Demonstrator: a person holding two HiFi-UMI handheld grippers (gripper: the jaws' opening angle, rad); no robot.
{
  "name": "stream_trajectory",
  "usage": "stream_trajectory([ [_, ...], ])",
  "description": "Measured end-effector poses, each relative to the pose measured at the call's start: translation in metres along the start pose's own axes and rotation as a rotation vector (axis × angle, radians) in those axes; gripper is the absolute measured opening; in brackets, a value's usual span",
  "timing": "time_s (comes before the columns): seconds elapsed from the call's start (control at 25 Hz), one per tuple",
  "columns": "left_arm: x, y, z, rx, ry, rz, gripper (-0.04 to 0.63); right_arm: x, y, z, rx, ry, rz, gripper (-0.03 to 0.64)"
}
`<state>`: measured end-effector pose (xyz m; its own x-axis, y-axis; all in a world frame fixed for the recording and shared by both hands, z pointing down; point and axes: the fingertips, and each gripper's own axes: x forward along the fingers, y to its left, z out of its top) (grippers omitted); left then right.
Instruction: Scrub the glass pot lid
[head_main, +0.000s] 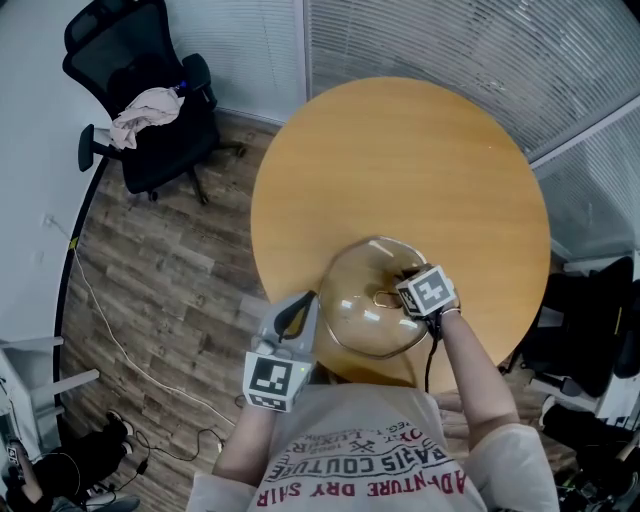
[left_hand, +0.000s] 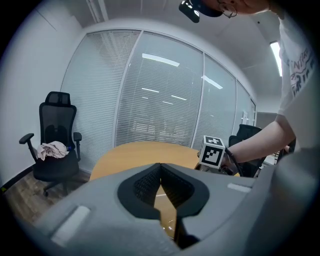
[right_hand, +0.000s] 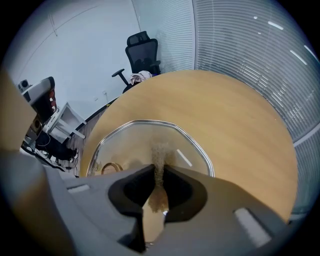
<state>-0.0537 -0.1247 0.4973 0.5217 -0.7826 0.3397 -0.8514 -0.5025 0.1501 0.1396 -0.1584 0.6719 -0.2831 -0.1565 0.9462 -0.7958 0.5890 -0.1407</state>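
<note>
L gripper (head_main: 298, 315) jaws were closed on lid (head_main: 362, 312) left rim, lower centre of head view, over table (head_main: 400, 150) near edge. R gripper (head_main: 400, 290) jaws clamped a brown pad (right_hand: 159, 160), tip against the glass.

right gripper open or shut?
Shut: the right gripper jaws pinch a brown scrub pad over the glass pot lid.
</note>
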Motion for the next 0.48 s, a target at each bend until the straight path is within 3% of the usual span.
stream_trajectory([
  [0.48,0.007,-0.003,0.002,-0.005,-0.012,-0.005,0.008,0.010,0.025,0.023,-0.145,0.072,0.053,0.052],
])
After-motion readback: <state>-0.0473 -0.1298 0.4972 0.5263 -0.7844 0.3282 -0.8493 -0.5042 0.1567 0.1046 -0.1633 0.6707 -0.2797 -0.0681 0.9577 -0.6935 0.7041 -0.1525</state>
